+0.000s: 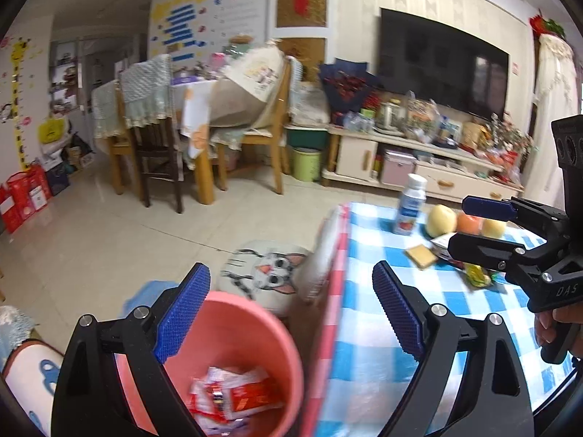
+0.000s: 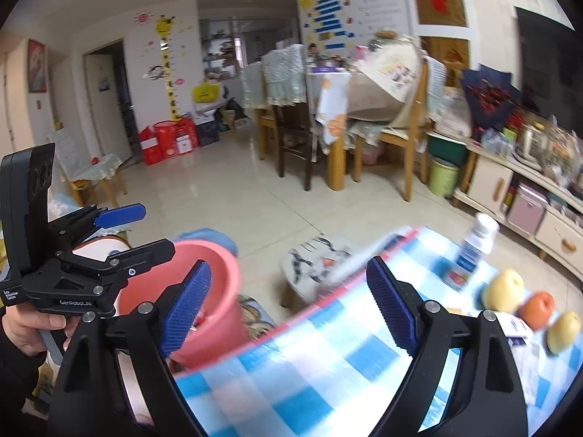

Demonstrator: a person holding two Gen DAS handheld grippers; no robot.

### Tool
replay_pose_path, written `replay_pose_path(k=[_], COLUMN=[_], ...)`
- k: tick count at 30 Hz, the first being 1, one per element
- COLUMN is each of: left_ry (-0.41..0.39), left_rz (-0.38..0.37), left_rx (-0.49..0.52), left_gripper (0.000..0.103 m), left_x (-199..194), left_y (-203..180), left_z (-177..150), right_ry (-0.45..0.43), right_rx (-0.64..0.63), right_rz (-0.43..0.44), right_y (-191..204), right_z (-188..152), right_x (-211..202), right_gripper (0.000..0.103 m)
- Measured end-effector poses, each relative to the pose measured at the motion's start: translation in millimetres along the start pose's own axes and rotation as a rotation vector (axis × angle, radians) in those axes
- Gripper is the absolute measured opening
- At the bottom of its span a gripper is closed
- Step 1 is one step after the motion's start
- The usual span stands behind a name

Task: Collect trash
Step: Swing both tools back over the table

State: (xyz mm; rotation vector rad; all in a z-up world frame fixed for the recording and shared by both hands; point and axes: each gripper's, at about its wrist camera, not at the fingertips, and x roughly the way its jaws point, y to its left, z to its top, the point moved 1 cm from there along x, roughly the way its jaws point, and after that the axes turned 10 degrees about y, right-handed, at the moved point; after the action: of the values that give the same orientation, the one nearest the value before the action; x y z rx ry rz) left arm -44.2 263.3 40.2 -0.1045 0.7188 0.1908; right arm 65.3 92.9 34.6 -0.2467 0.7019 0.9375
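Holding both my grippers wide apart and empty, left gripper [image 1: 291, 313] above pink bin [image 1: 255, 331] of red-and-white wrappers [image 1: 233, 397], right gripper [image 2: 288, 306] over blue checked tablecloth [image 2: 328, 357], yellow wrapper [image 1: 477, 276] beside cracker [image 1: 422, 255], bottle [image 1: 410, 205], three fruits [image 1: 441, 220].

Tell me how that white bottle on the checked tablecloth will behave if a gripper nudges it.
The white bottle stands tall and narrow, so a push near its cap would probably tip it. It looks round, so once down it may roll toward the fruit. How full or heavy it is cannot be seen.
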Motion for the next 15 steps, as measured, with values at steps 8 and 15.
replay_pose_path(k=[8,15], left_ry=[0.085,0.165], left_rz=[-0.104,-0.203], left_rx=[0.069,0.128], left_gripper=[0.090,0.090], left_x=[68.2,128.7], left_y=[-96.8,-187.4], left_z=[-2.1,-8.2], right_ry=[0.043,0.108], right_rx=[0.086,0.148], right_rz=[-0.093,-0.220], right_y=[-83.5,-163.1], right_z=[-63.2,-137.2], right_x=[-22.0,-43.4], right_gripper=[0.088,0.088])
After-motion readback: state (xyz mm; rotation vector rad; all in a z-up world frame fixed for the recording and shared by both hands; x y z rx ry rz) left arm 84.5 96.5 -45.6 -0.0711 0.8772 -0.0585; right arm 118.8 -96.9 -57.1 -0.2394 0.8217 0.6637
